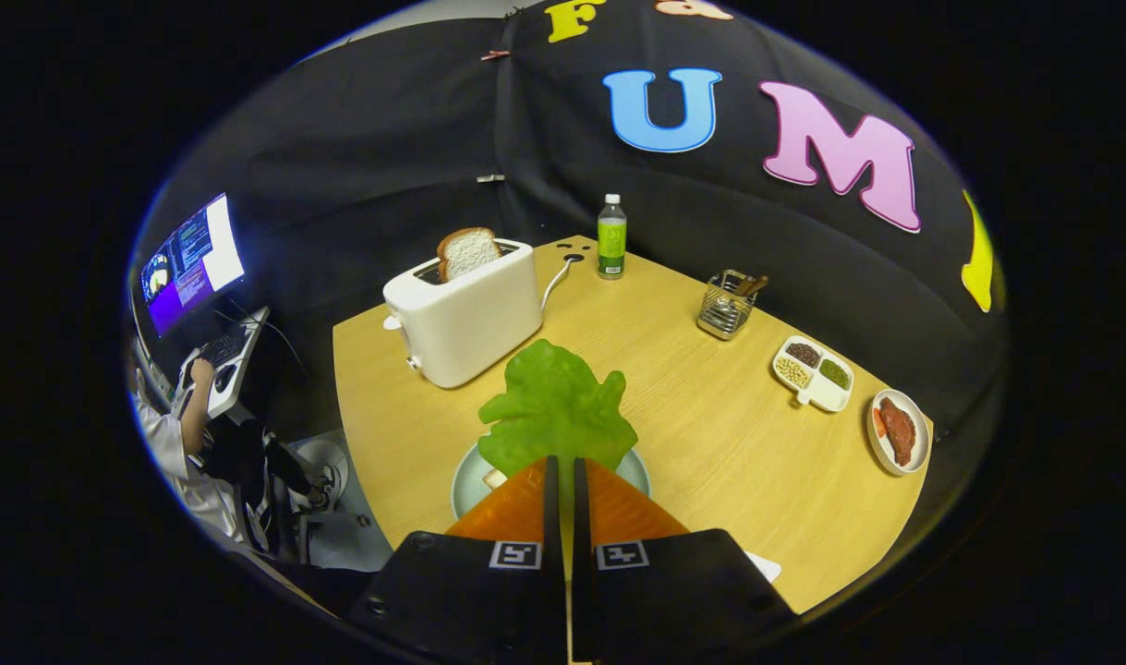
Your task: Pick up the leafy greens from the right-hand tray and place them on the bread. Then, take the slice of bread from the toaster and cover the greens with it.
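Observation:
My gripper [563, 462] is shut on a green lettuce leaf [555, 406], which sticks up ahead of the fingertips. Right beneath the leaf and the fingers lies a pale round plate [465, 485]; a small pale edge of bread [494, 477] shows on it beside the left finger, the rest is hidden by the leaf. Beyond the leaf, to the left, stands a white toaster [466, 319] with a slice of bread [467, 251] poking out of its slot.
A green bottle [611, 236] stands at the table's far edge. To the right are a wire utensil holder [727, 305], a divided white dish of beans [813, 373] and an oval plate with meat [898, 431]. A seated person [188, 453] works at a screen beyond the table's left edge.

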`<action>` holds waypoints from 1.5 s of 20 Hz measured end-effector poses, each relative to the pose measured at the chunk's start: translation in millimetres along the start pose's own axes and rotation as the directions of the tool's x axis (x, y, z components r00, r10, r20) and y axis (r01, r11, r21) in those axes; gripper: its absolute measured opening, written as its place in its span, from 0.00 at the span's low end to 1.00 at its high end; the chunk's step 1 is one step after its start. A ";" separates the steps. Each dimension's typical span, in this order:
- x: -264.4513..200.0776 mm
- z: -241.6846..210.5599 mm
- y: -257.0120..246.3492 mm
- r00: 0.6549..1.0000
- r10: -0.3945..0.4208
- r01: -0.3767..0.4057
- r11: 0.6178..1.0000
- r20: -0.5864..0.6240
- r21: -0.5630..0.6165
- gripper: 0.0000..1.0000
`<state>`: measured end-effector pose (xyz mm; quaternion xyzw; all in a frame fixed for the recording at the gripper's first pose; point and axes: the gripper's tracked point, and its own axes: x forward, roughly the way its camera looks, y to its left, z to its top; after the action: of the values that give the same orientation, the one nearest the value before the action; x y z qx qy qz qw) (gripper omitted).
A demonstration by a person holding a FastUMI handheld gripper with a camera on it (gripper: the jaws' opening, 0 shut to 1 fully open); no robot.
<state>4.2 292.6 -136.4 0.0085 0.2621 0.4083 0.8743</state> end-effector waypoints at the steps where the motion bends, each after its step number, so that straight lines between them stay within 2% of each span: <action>1: 6.0 2.5 2.2 1.000 -0.004 0.004 1.000 -0.003 -0.001 0.07; 4: 23.8 -5.8 2.8 0.999 -0.017 0.018 1.000 -0.041 0.023 0.09; 5: 28.6 -9.1 3.4 0.998 -0.015 0.017 0.999 -0.061 0.037 0.15; 8: 34.7 -13.1 -5.1 0.997 -0.048 0.050 0.998 -0.056 0.027 0.97; 14: 27.6 18.9 5.3 0.998 -0.037 0.035 0.998 0.048 0.042 0.96; 20: 32.6 92.1 37.7 0.986 -0.005 -0.001 0.999 0.165 0.038 0.96; 24: 57.3 141.5 73.2 0.975 0.030 -0.037 0.999 0.221 0.027 0.96; 27: 84.1 167.9 105.0 0.971 0.061 -0.079 0.995 0.232 0.067 0.98; 30: 120.6 185.6 121.9 0.975 0.042 -0.066 0.992 0.219 0.107 0.98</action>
<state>67.9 497.4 -2.9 0.1098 0.1878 0.4131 0.8843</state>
